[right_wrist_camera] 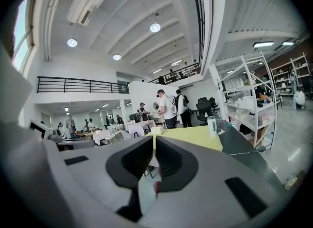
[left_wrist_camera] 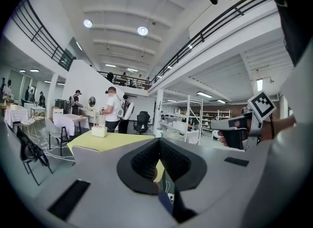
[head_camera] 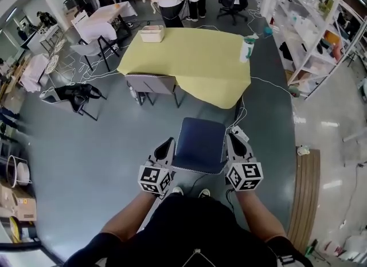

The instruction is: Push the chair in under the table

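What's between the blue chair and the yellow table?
Only grey floor separates the chair from the table, with a white cable at the right; the head view shows it.

We found the blue chair (head_camera: 199, 144) upright on the floor, near the yellow-covered table (head_camera: 195, 59) but not under it.

Head cam looks steeply down, chair (head_camera: 199, 144) near centre, desk (head_camera: 195, 59) at 12 o'clock. Cams on the left gripper (head_camera: 167, 144) and right gripper (head_camera: 231, 138) sit low, right behind the jaws, facing about level at that same desk.
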A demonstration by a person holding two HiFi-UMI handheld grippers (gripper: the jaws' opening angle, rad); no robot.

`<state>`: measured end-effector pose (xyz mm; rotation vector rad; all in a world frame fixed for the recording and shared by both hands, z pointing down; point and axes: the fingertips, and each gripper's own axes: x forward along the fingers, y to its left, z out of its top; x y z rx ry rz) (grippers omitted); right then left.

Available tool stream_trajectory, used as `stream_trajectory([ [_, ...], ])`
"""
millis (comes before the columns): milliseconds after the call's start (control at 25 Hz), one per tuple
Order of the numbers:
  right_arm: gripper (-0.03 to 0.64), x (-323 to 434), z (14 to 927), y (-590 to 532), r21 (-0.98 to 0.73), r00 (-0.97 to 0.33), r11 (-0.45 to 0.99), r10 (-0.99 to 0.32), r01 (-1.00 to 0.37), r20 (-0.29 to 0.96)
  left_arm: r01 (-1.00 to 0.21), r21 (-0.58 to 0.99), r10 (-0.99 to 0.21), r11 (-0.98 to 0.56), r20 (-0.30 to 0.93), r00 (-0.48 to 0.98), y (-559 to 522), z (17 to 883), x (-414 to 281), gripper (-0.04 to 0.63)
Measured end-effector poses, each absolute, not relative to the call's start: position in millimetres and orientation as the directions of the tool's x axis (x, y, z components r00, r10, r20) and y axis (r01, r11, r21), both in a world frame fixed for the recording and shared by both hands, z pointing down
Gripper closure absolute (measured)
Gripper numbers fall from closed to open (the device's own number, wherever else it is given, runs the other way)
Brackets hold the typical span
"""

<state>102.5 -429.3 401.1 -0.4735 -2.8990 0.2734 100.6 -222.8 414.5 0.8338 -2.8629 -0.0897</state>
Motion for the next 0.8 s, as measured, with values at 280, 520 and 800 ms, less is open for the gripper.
stream_trajectory([
  [280,0.589,112,408,-400,-0.191,-0.919,0.937,0.331,0.293,0.215,-0.575,0.078,-0.580,0.815,0.146,-0.802,-198,415,100,0.586],
  [520,0.589,124,421,-398,-0.171,-0.922,0.953,0.290,0.251,0.258,-0.608,0.077,-0.611,0.790,0.188,-0.769,-191,429,103,0.586],
  [800,0.589,130,463,-386,-0.167,-0.882,0.944,0.325,0.284,0.341,-0.648,0.074,-0.640,0.758,0.277,-0.717,-191,475,109,0.584],
])
